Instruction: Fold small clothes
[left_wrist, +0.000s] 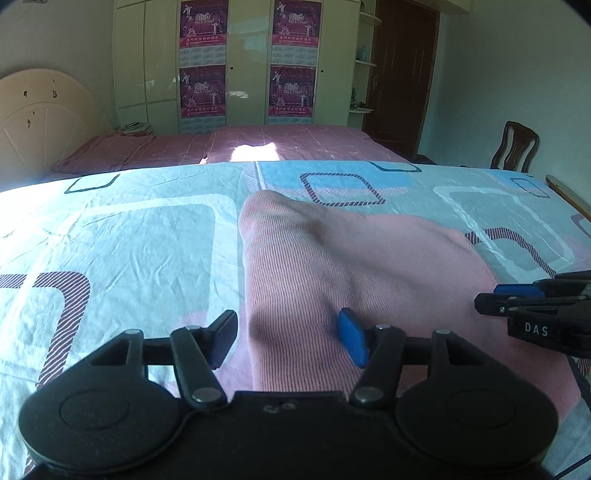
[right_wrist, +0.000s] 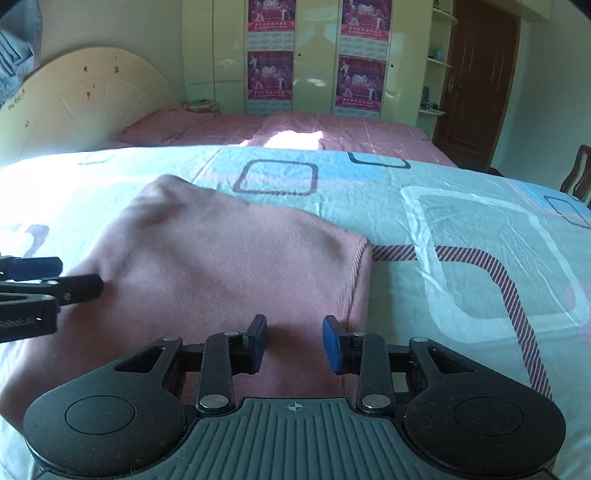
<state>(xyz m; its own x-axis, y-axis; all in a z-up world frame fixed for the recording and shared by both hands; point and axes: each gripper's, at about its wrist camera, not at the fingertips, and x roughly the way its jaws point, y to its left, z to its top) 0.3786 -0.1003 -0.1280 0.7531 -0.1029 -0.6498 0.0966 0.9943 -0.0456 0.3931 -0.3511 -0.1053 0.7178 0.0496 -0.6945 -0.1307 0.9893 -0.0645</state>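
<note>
Open sheet to both outer sides, pink garment in the middle.
Left of the left gripper fingers, bare bedsheet lies flat and free. The pink garment bulges ahead of both finger pairs. Right of the right gripper fingers the sheet is free. Each gripper flanks the other inward, near.

left gripper hangs over the near edge of the bedsheet, jaws apart w/ pink cloth under & between them, pads not pressing it; pink garment lies folded on the sheet, right of the middle, far corner humped up; right gripper pokes in from the right edge, tips over the garment's right side; 2nd bed w/ pink cover behind.
</note>
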